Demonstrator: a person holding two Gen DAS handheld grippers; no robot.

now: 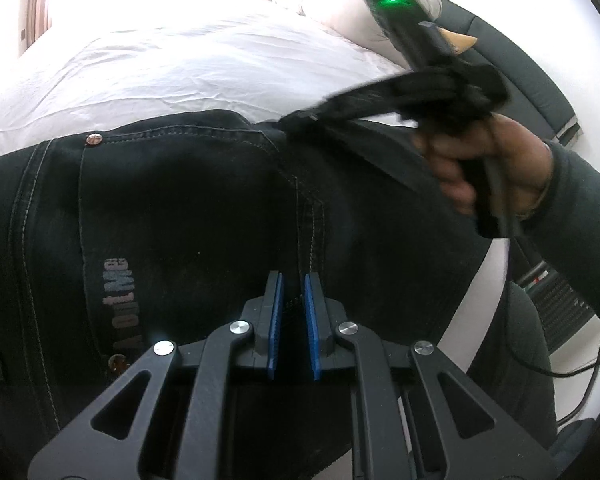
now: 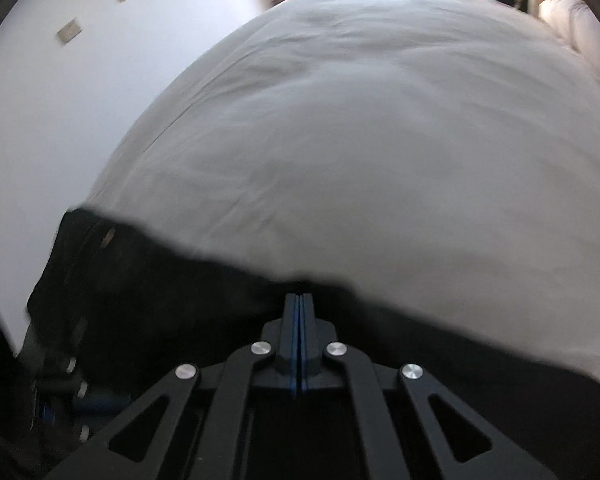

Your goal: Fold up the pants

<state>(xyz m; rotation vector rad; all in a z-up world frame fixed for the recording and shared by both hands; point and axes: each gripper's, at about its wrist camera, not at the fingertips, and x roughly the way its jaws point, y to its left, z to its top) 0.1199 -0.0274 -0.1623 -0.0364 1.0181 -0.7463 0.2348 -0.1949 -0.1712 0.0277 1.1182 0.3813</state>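
Black jeans [image 1: 188, 208] carry pale contrast stitching, a copper rivet [image 1: 93, 139] and grey lettering [image 1: 118, 304], lying on the white bedsheet [image 1: 188, 64]. The gripper pads [image 1: 275, 324] are blue.

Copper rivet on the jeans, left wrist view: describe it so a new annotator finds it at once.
Start at the white bed sheet filling the upper half, then drop to the black jeans spread across its near edge. Follow the pale-stitched pocket seam to its top left corner: the copper rivet sits there, just below the sheet. It is the only shiny reddish disc on the dark denim; a duller one sits far lower.
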